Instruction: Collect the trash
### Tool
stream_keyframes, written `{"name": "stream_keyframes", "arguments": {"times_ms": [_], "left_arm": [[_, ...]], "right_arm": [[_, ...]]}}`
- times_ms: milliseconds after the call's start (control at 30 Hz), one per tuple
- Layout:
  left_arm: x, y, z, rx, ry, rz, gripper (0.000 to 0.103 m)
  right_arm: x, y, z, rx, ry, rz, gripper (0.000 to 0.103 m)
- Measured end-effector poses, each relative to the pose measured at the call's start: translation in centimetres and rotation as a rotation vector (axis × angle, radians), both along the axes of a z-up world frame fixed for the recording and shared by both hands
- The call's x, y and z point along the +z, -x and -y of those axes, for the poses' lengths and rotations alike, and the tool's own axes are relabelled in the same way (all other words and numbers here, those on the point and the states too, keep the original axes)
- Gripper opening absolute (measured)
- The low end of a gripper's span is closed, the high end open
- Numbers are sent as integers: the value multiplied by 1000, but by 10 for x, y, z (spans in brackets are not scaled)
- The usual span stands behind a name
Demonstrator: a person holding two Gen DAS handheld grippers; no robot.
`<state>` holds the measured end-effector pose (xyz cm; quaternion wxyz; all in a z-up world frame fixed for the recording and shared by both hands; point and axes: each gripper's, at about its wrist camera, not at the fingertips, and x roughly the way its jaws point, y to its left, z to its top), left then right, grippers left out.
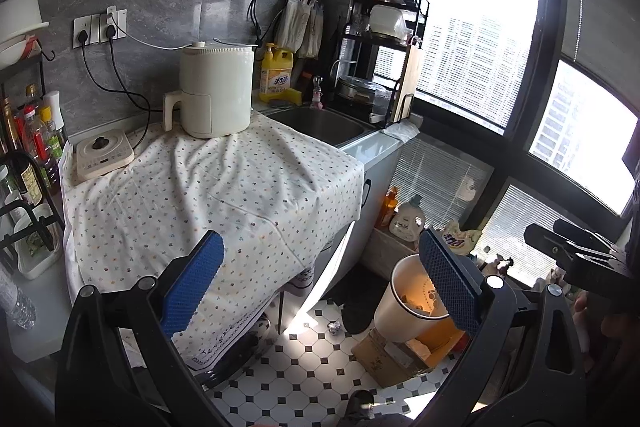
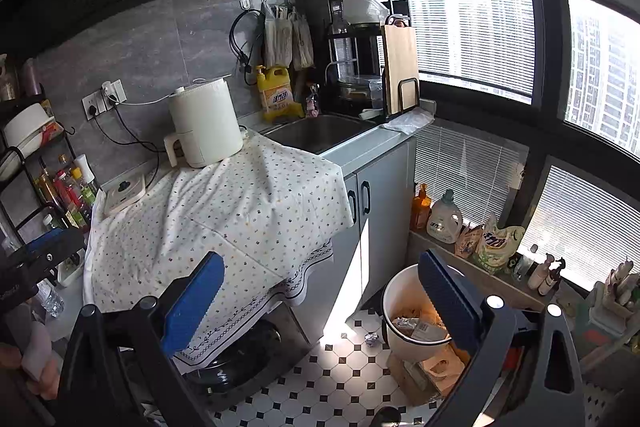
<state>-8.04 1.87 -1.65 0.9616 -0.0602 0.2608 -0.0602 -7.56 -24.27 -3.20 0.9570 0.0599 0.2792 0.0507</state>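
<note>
Both grippers hang in the air above the near edge of the worktop (image 1: 224,187), which is draped in a spotted white cloth (image 2: 224,211). The left gripper (image 1: 320,283) has its fingers spread wide with nothing between them, and the right gripper (image 2: 320,301) likewise shows wide, empty fingers. In the left wrist view the right gripper's black body shows at the right edge; in the right wrist view the left gripper shows at the left edge.

On the tiled floor (image 2: 336,379), down to the right of the worktop, a small crumpled ball of foil-like trash (image 2: 371,338) lies just left of a white bin (image 2: 394,291). The bin already holds paper and wrapper scraps, and it rests on a cardboard box (image 1: 384,359). The same scrap (image 1: 334,327) shows in the left wrist view, near the bin's lower left side.

At the far end of the cloth stands a cream air fryer (image 1: 216,91), with a small induction hob (image 1: 105,153) to its left. Further right is a steel sink (image 2: 320,131), a yellow detergent bottle (image 2: 278,99) behind it, and a black dish rack (image 2: 368,47) with a wooden cutting board (image 2: 400,67) by the window
</note>
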Motion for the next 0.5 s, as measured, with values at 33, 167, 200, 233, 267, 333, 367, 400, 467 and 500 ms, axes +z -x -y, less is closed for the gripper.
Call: {"name": "stream_keyframes", "arguments": {"times_ms": [33,167,200,233,267,333,367,400,467,500], "left_arm": [[0,0,0,0,0,2,97],[0,2,-1,2,8,3,97],[0,2,-2,1,10,2,97],[0,3,-3,0,13,3,97],[1,4,-4,0,16,3,97],[0,4,-7,1,24,4,97],[0,3,-9,0,29,3,97],[-1,2,-11,3,32,1,97],[-3,-2,-18,14,44,-5,97],[-5,-3,-22,25,53,-6,97]], "right_arm": [[0,2,-1,0,1,0,95],[0,6,-2,2,8,-2,95],[0,7,-2,3,10,-3,95],[-1,7,-3,1,10,-2,95],[-1,7,-4,3,11,-2,95],[-1,8,-6,8,16,-3,95],[-2,6,-6,12,18,-7,95],[-3,6,-7,15,20,-11,95],[-6,0,-9,26,30,-25,95],[-6,0,-9,26,30,-25,95]]}}
